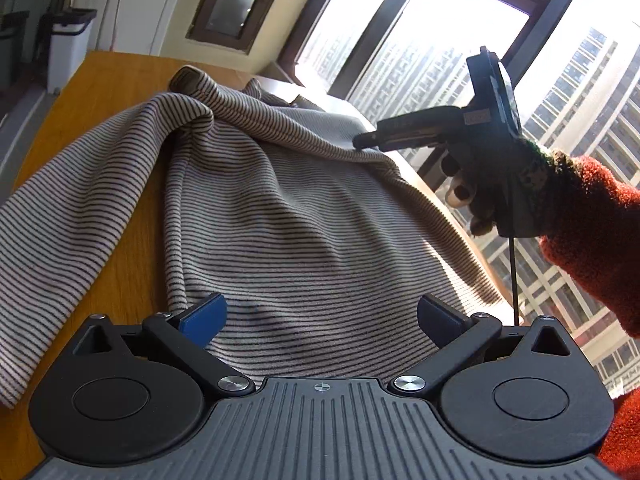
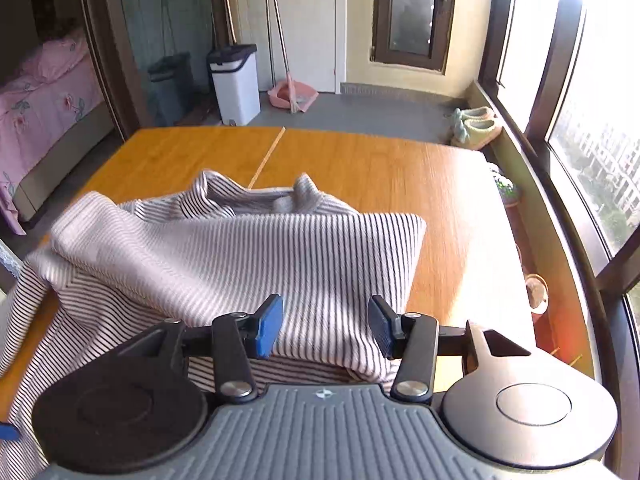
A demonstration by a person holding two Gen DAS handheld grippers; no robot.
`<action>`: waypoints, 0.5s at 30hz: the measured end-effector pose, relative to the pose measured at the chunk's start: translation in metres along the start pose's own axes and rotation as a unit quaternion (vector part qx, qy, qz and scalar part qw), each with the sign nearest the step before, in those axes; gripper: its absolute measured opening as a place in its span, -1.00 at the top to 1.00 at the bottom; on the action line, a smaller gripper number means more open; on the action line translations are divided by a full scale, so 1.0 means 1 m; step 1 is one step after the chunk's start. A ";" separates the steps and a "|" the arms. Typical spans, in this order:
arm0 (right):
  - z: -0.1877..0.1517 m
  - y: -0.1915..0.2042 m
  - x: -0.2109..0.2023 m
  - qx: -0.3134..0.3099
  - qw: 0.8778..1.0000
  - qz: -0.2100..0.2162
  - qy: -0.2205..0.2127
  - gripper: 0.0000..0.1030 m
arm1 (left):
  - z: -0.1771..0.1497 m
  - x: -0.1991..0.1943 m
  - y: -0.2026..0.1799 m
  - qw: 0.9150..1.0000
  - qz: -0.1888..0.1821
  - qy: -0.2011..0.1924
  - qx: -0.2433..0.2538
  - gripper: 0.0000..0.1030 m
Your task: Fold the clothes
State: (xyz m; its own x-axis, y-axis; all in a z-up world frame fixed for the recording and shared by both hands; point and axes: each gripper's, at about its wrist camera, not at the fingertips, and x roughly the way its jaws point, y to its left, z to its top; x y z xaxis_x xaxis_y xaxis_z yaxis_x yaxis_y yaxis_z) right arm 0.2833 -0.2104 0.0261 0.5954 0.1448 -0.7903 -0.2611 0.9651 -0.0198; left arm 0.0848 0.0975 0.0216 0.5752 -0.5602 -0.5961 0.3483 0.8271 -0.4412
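right tongs (image 2: 326, 326): spread apart | striped garment (image 2: 248, 248): folded over, on wooden table (image 2: 400, 176)

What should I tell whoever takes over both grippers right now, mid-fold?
Left gripper: open, holds nothing, low over the near part of the striped top.
Right gripper: open in its own view, over a folded-over flap of the top, not clamping it.
The top lies rumpled on the wooden table, one part hanging over the left edge.
Done: one flap is turned over the body.
Left: probably flatten the bunched far part, bring in the overhang, finish folding.
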 end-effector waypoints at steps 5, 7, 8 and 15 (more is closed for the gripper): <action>-0.023 0.048 -0.025 -0.132 0.988 -0.042 -0.066 0.03 | 0.024 -0.057 0.023 0.990 0.081 -0.106 -0.037 -1.00; -0.034 0.096 -0.054 -0.221 0.969 0.007 -0.114 0.03 | 0.032 -0.081 0.035 0.981 0.106 -0.148 -0.061 -1.00; -0.040 0.124 -0.068 -0.259 0.956 0.042 -0.129 0.02 | 0.035 -0.092 0.040 0.978 0.112 -0.163 -0.069 -1.00; -0.102 0.282 -0.113 -0.379 0.875 0.264 -0.144 0.02 | 0.046 -0.138 0.056 0.959 0.155 -0.220 -0.093 -1.00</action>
State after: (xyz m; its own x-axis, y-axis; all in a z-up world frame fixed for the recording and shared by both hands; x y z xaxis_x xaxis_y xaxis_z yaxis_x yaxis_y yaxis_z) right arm 0.0643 0.0232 0.0475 0.3776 0.6811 -0.6274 -0.9217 0.3414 -0.1841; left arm 0.0594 0.2237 0.1102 0.9002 -0.1825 -0.3954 -0.0032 0.9052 -0.4251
